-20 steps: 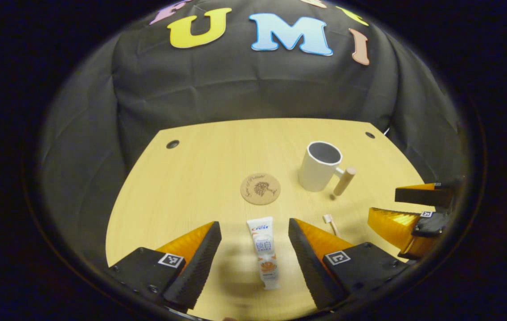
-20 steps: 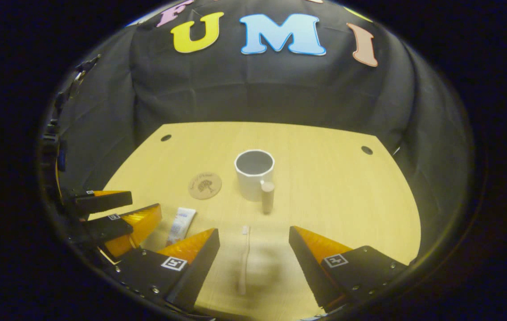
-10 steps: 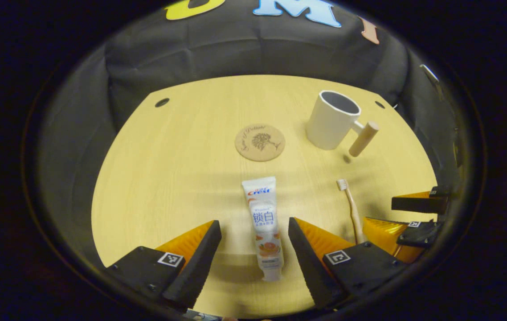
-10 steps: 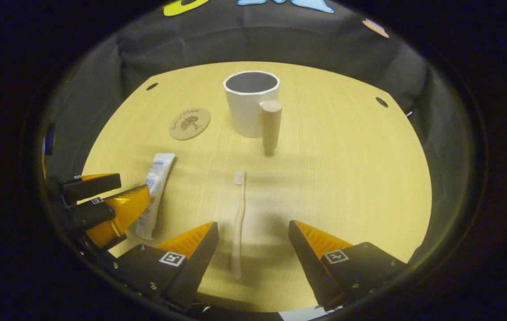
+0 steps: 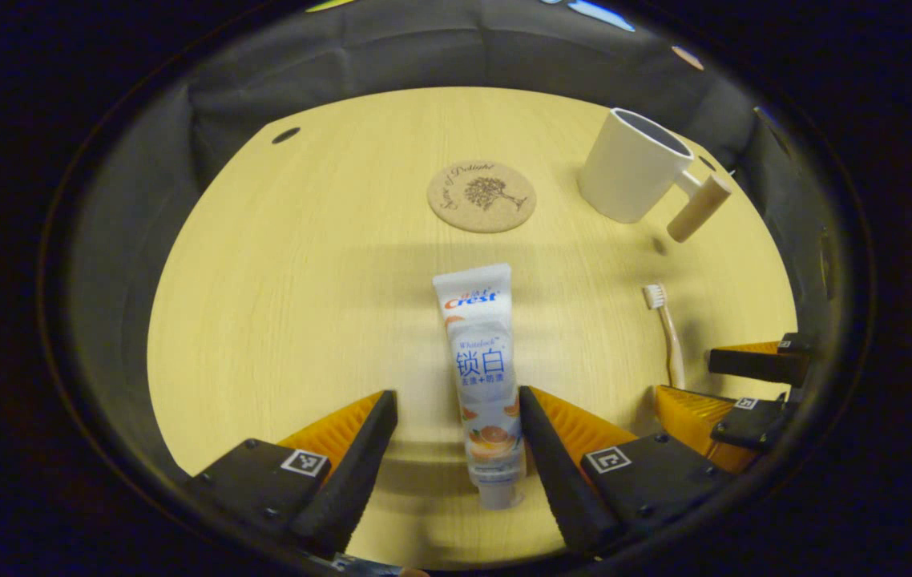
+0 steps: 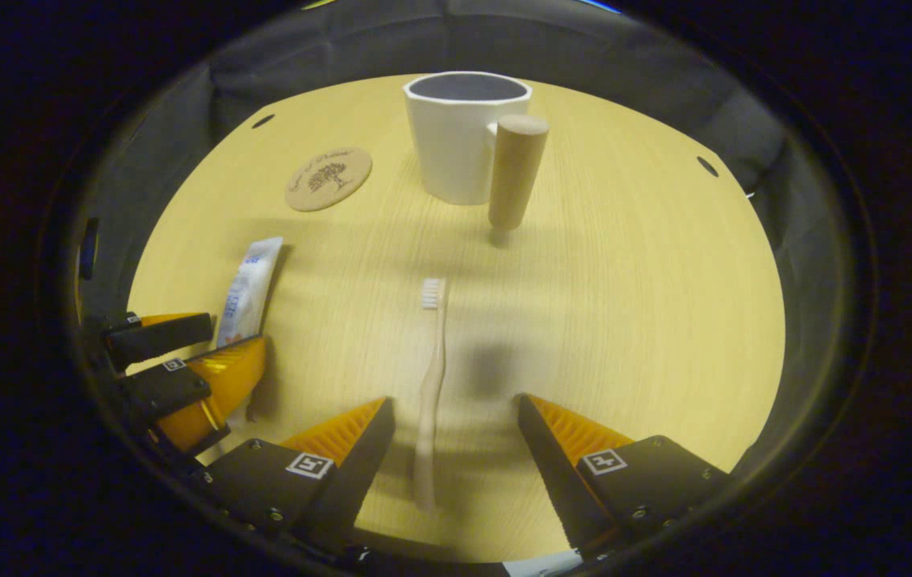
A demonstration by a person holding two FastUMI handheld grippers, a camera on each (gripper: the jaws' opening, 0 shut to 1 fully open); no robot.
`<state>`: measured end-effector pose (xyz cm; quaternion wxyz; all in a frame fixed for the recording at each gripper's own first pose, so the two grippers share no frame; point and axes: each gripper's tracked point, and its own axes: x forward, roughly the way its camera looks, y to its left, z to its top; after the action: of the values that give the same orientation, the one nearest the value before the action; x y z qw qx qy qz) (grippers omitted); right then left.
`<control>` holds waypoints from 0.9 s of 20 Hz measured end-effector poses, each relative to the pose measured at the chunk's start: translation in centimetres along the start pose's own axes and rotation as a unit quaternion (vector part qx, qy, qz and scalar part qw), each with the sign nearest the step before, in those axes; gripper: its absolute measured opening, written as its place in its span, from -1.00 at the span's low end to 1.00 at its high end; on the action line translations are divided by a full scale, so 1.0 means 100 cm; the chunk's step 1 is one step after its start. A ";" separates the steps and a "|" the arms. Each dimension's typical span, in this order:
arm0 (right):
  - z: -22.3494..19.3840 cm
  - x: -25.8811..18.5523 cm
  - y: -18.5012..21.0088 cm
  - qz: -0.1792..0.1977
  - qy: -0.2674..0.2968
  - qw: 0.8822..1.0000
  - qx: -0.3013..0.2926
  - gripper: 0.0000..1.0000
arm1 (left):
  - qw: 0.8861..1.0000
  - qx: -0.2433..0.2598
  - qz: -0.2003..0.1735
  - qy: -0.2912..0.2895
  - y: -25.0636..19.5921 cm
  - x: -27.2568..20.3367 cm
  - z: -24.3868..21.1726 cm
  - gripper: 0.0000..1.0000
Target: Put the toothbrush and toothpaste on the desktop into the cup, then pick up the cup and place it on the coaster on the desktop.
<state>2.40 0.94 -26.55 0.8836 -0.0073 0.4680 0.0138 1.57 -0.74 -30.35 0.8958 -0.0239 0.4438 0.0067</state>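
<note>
A white toothpaste tube lies flat on the wooden desktop, cap end toward me, between the fingers of my open left gripper and close to its right finger. A pale toothbrush lies lengthwise, bristles away, between the fingers of my open right gripper. The white cup with a wooden handle stands upright beyond the brush. A round cork coaster lies to the cup's left. In the right gripper view the left gripper straddles the tube. The left gripper view also holds the cup, the brush and the right gripper.
Black cloth walls close in the desktop at the back and both sides. Small dark holes sit near the desktop's far corners. Bare wood spreads left of the tube and right of the brush.
Both grippers have come lower and forward over the desktop. The tube and the brush now sit deeper between their fingers, and the cup looms larger. Nothing was grasped.
</note>
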 end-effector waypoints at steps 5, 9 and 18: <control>-0.006 0.002 0.002 -0.001 0.014 1.000 0.002 0.87 | 1.000 0.005 -0.003 0.005 -0.004 0.001 0.001 0.96; -0.008 0.003 0.003 0.002 0.025 1.000 -0.002 0.13 | 1.000 0.022 -0.010 0.015 -0.010 0.002 0.001 0.56; -0.003 0.003 0.002 0.010 0.039 0.999 0.030 -0.81 | 0.999 0.026 -0.005 0.034 -0.014 -0.001 -0.001 -0.29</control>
<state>2.33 1.11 -27.02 0.8644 0.0228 0.5023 0.0082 1.51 -2.15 -30.25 0.8807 -0.0032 0.4736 -0.0099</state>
